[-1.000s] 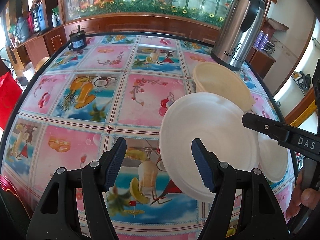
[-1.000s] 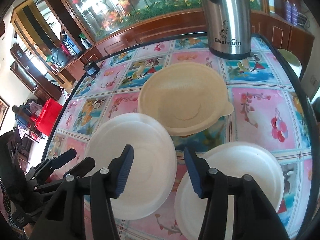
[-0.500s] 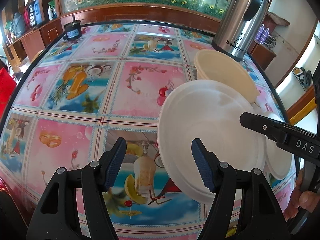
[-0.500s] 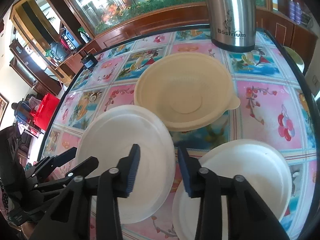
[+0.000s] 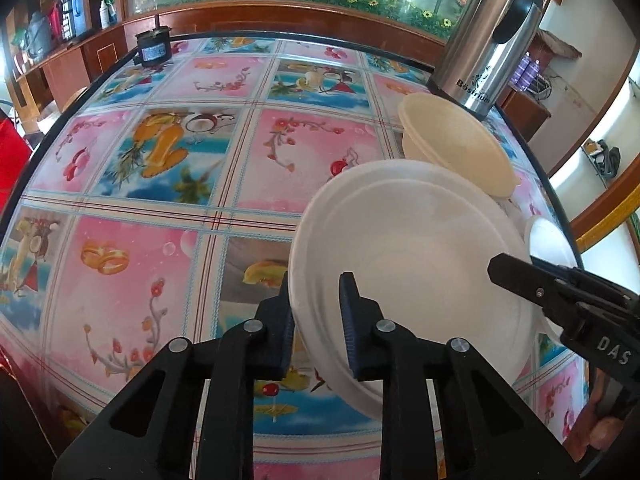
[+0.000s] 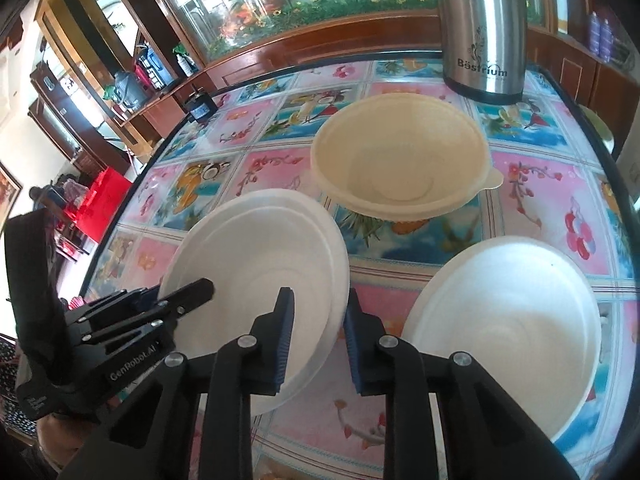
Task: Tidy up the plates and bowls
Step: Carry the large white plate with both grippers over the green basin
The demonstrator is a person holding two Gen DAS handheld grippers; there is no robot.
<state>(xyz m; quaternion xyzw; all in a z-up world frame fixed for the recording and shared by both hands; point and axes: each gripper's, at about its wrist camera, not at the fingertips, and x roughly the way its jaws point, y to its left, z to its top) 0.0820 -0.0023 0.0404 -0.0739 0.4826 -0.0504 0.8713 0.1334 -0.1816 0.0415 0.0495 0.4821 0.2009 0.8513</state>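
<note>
Currently listed, by size: table (image 5: 160, 240); white plate (image 5: 408, 264), beside the cream bowl (image 6: 400, 168), rim between both my tongs. Left gripper (image 5: 316, 320) and right gripper (image 6: 318, 332) pinch opposite edges. Risk: uneven pull could flex or drop it.

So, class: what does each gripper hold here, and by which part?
Both hold the same white plate by its rim: the left gripper at the plate's left edge, the right gripper at its right edge.
</note>
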